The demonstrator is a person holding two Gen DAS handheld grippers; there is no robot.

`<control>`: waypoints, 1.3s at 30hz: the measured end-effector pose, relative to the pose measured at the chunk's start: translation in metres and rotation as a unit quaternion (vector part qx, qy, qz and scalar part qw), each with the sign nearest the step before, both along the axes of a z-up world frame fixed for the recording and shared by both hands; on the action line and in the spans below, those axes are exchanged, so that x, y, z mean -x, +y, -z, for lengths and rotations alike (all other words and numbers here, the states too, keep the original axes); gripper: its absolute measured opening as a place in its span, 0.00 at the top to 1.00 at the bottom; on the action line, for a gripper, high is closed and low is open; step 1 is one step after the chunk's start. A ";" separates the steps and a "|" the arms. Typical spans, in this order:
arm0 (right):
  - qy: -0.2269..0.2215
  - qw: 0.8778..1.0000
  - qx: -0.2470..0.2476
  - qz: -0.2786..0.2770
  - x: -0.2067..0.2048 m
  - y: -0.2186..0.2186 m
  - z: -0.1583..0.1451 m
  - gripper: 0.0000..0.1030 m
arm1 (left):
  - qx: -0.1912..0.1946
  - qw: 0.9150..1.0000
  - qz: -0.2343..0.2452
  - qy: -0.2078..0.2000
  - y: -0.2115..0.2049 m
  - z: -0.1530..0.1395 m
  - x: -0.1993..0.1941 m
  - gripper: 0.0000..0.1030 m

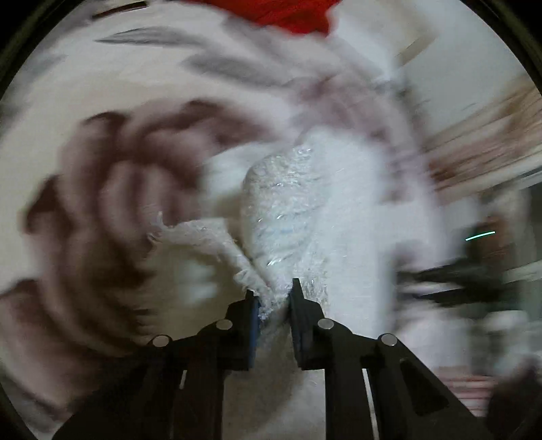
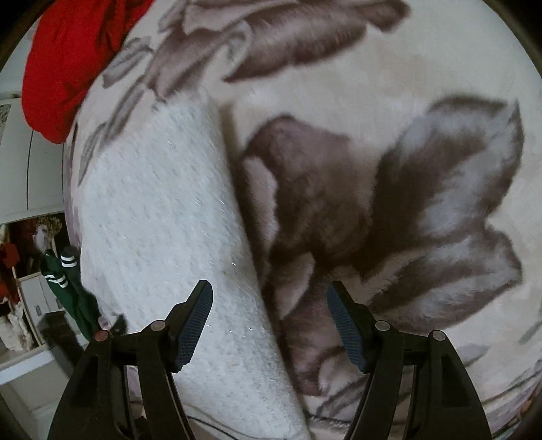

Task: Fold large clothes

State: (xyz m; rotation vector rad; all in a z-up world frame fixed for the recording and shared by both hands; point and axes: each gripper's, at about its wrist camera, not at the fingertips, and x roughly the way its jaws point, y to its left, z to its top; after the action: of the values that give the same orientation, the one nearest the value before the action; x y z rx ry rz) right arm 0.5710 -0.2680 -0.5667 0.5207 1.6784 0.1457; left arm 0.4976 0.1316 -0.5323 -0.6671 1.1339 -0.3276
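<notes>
A white fuzzy knitted garment with glittery threads hangs up from my left gripper, which is shut on its frayed edge; the view around it is heavily blurred. In the right wrist view the same white garment lies in a long band on a cream blanket with large brown flowers. My right gripper is open and empty, just above the garment's right edge, its left finger over the white knit and its right finger over the blanket.
A red garment lies at the far end of the blanket; it also shows in the left wrist view. A green garment with white stripes hangs beyond the bed's left edge, near white furniture.
</notes>
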 end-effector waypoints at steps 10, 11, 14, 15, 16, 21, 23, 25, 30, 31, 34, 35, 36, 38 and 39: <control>0.039 0.998 -0.035 0.031 0.016 -0.016 0.051 0.30 | 0.109 0.986 -0.091 0.082 0.069 0.049 0.024 0.83; 0.041 0.998 -0.039 0.023 0.016 -0.014 0.051 0.30 | 0.117 0.985 -0.089 0.085 0.071 0.046 0.026 0.83; 0.033 0.998 -0.054 0.005 0.018 -0.006 0.043 0.30 | 0.072 0.991 -0.069 0.089 0.074 0.028 0.028 0.47; 0.027 0.998 -0.056 -0.002 0.018 -0.004 0.038 0.30 | 0.042 0.993 -0.060 0.088 0.072 0.025 0.029 0.37; 0.020 0.998 -0.056 -0.006 0.019 -0.002 0.033 0.30 | 0.026 0.994 -0.056 0.091 0.072 0.028 0.028 0.27; 0.003 0.999 -0.049 -0.023 0.020 0.004 0.023 0.30 | 0.062 0.990 -0.040 0.119 0.044 0.061 0.014 0.27; 0.007 0.999 -0.043 -0.029 0.017 0.007 0.023 0.30 | 0.036 0.995 -0.039 0.088 0.027 0.055 0.007 0.28; 0.016 0.999 -0.041 -0.027 0.023 0.010 0.031 0.30 | 0.041 0.997 -0.030 0.053 0.012 0.045 0.000 0.70; 0.027 0.998 -0.051 -0.015 0.030 0.012 0.039 0.30 | 0.231 0.973 -0.003 -0.022 0.004 0.012 0.006 0.83; 0.028 0.998 -0.055 -0.012 0.031 0.012 0.040 0.30 | 0.255 0.967 -0.007 -0.017 0.006 0.015 0.008 0.83; 0.033 0.998 -0.058 -0.002 0.032 0.008 0.044 0.30 | 0.284 0.957 -0.048 0.036 0.027 0.053 0.009 0.83; 0.035 0.998 -0.058 0.001 0.032 0.003 0.045 0.30 | 0.268 0.958 -0.075 0.068 0.040 0.072 0.011 0.83; 0.036 0.998 -0.057 0.004 0.032 0.002 0.046 0.30 | 0.263 0.954 -0.101 0.106 0.055 0.092 0.016 0.83; 0.036 0.998 -0.058 0.006 0.030 -0.001 0.043 0.30 | 0.277 0.947 -0.107 0.127 0.068 0.100 0.020 0.75; 0.033 0.998 -0.060 0.003 0.029 -0.001 0.040 0.30 | 0.267 0.950 -0.100 0.130 0.071 0.093 0.022 0.72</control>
State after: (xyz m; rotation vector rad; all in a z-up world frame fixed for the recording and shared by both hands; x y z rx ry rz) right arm 0.5416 -0.2693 -0.6066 0.6264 1.7401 0.2292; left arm 0.4758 0.2023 -0.6251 -1.3261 1.2223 -0.3842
